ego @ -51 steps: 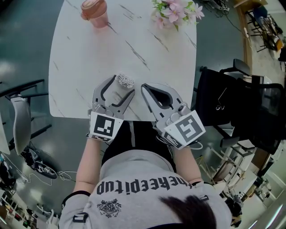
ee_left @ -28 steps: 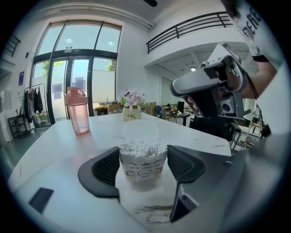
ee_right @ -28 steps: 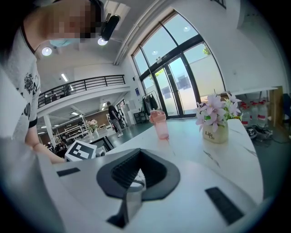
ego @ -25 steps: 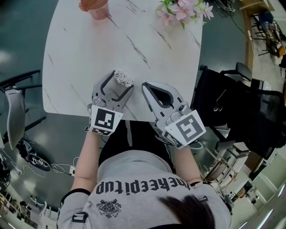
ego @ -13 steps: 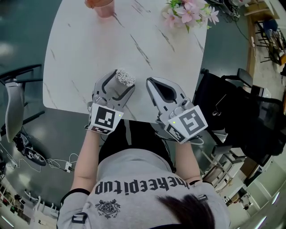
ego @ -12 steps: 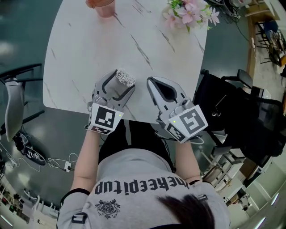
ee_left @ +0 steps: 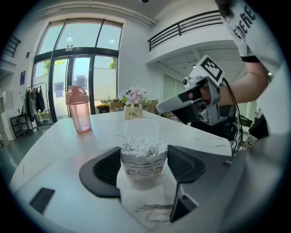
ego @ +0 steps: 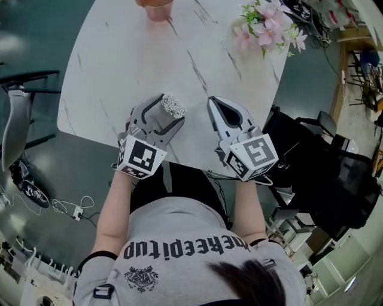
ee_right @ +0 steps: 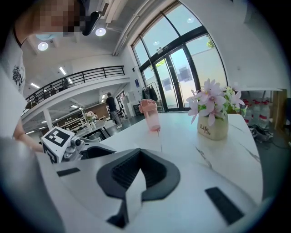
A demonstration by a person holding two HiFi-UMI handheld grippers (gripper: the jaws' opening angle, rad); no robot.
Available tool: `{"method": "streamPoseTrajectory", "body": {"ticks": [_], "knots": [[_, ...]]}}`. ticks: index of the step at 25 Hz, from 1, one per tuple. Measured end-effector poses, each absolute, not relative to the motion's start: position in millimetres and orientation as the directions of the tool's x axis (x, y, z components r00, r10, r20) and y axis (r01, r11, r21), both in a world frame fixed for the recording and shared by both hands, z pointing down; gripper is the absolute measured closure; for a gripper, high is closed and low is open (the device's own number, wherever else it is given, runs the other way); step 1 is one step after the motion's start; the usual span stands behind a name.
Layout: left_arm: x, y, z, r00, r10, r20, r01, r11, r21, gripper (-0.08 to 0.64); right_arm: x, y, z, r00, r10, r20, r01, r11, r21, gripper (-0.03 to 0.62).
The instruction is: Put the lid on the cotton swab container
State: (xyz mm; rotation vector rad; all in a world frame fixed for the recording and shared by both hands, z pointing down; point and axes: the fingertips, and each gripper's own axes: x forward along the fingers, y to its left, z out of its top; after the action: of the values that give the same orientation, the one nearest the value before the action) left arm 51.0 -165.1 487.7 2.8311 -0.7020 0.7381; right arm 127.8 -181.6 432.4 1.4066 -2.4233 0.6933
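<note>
While low over table point(ego: 119, 60), left hand-held gripper point(ego: 164, 111) around cotton swab container point(ego: 173, 106).

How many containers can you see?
3: the cotton swab container between the fingers of the left gripper, a pink bottle at the table's far edge, and a flower pot at its far right corner.

Head view: the pink bottle point(ego: 157, 7) is cut by the top edge, so only its lower part shows. The table point(ego: 119, 66) runs out of frame at the same edge. The cotton swab container point(ego: 173, 106) shows its swab tips only. Its body is hidden behind the jaws of the left gripper point(ego: 168, 112).

Left gripper view: print on the container's label point(ee_left: 142, 170) is too small to read. A faint clear form point(ee_left: 141, 129) just above the swabs is too indistinct to identify.
</note>
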Motion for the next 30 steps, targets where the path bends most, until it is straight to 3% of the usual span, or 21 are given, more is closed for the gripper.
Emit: {"method": "streamPoseTrajectory", "body": {"ticks": [18,30], "knots": [[51,-165,486,0.760,-0.406,0.507,-0.478,-0.878,0.014,0.238,123,-211,474,-0.553,-0.659,0.509,-0.832,0.469,-0.296,0.580],[52,-166,488,0.756,-0.406,0.513,-0.480,-0.877,0.012,0.238,98,-203,463,-0.631,-0.615,0.473,-0.773,0.551,-0.315,0.581]]}}
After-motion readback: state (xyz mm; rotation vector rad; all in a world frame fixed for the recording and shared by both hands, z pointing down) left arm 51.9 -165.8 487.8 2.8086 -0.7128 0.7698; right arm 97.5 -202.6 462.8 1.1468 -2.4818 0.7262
